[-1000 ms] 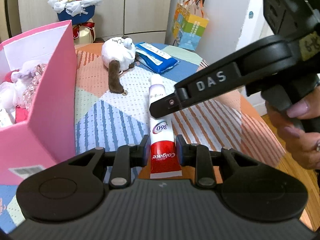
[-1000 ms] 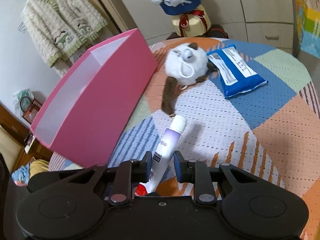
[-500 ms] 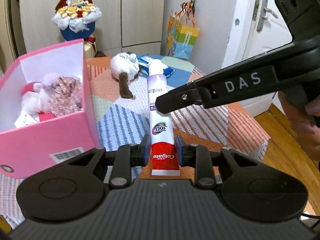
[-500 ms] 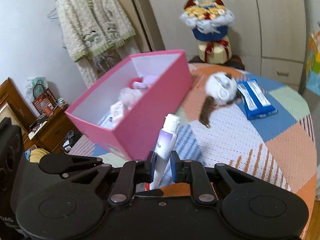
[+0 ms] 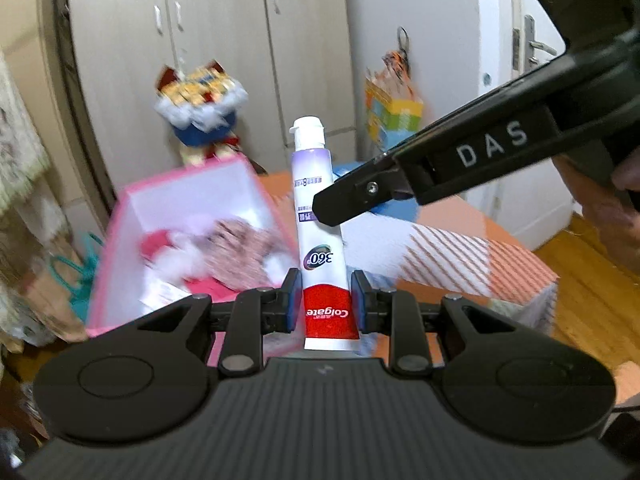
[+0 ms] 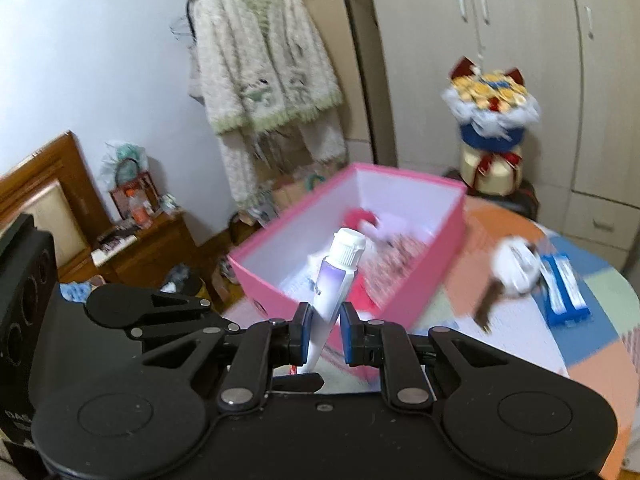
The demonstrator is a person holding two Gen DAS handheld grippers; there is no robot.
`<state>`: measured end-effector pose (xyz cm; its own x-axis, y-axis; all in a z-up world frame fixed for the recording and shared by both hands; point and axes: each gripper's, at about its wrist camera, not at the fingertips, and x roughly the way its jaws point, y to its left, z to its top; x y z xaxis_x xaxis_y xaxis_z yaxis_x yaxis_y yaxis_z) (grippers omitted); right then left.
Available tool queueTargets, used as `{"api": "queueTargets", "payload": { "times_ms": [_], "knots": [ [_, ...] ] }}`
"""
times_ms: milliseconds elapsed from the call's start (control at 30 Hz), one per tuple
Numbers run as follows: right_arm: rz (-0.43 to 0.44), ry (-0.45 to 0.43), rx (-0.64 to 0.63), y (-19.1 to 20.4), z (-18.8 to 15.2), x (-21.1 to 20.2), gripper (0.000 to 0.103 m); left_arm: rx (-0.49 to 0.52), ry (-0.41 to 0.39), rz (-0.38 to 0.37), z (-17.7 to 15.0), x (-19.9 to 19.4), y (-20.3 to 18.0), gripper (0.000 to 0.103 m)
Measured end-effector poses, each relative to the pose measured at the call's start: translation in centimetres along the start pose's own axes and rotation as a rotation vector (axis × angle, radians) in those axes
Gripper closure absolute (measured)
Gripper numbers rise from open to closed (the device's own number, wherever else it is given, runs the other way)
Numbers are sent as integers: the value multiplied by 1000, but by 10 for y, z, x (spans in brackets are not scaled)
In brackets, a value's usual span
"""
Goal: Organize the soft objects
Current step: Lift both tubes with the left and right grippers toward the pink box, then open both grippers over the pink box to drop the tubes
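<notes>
In the left wrist view, the left gripper (image 5: 322,306) clamps the red crimped end of the toothpaste tube (image 5: 318,216), which a second ago lay on the patchwork cloth and now stands cap-up in the air above the near edge of the pink box (image 5: 120,216), while the right gripper (image 5: 320,210) bites it partway up from the side. In the right wrist view, the right gripper (image 6: 323,332) has narrowed onto the tube (image 6: 334,280) and grips it. The box (image 6: 448,232), earlier off to the left, now lies straight ahead under the cap, so I judge the tube is almost ready to drop among the soft things inside.
</notes>
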<state>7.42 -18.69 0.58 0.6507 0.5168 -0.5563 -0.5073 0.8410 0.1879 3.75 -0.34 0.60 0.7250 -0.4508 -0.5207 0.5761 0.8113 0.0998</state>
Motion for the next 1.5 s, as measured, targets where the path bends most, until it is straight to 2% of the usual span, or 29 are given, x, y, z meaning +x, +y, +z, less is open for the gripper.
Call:
{"api": "queueTargets", "payload": {
  "times_ms": [167, 333, 600, 767, 900, 1000, 1133, 1200, 1267, 1300, 1333, 1500],
  "knots": [
    [43, -40, -42, 16, 30, 16, 85, -5, -36, 57, 10, -3, 33, 78],
    [67, -52, -22, 13, 60, 48, 85, -30, -38, 94, 23, 21, 70, 78],
    [117, 28, 51, -23, 91, 126, 84, -162, 76, 62, 29, 89, 125, 78],
    [118, 76, -34, -34, 93, 168, 85, -259, 150, 37, 22, 124, 147, 78],
    [138, 126, -63, -42, 94, 190, 85, -298, 188, 21, 14, 143, 159, 78],
    [143, 144, -77, -45, 93, 201, 85, -327, 217, 6, 10, 152, 166, 78],
    [145, 159, -93, -48, 92, 213, 85, -334, 253, 28, 8, 163, 167, 77],
    [114, 158, -109, -47, 90, 216, 84, -334, 273, 42, 7, 167, 167, 76],
    [59, 153, -118, -48, 87, 215, 70, -322, 267, 54, 6, 163, 165, 71],
    [47, 152, -108, -50, 86, 214, 68, -313, 260, 58, 5, 159, 165, 64],
    [44, 147, -94, -52, 84, 210, 68, -310, 254, 56, 5, 155, 166, 60],
    [31, 119, -78, -58, 75, 185, 67, -305, 229, 49, 7, 130, 170, 53]
  ]
}}
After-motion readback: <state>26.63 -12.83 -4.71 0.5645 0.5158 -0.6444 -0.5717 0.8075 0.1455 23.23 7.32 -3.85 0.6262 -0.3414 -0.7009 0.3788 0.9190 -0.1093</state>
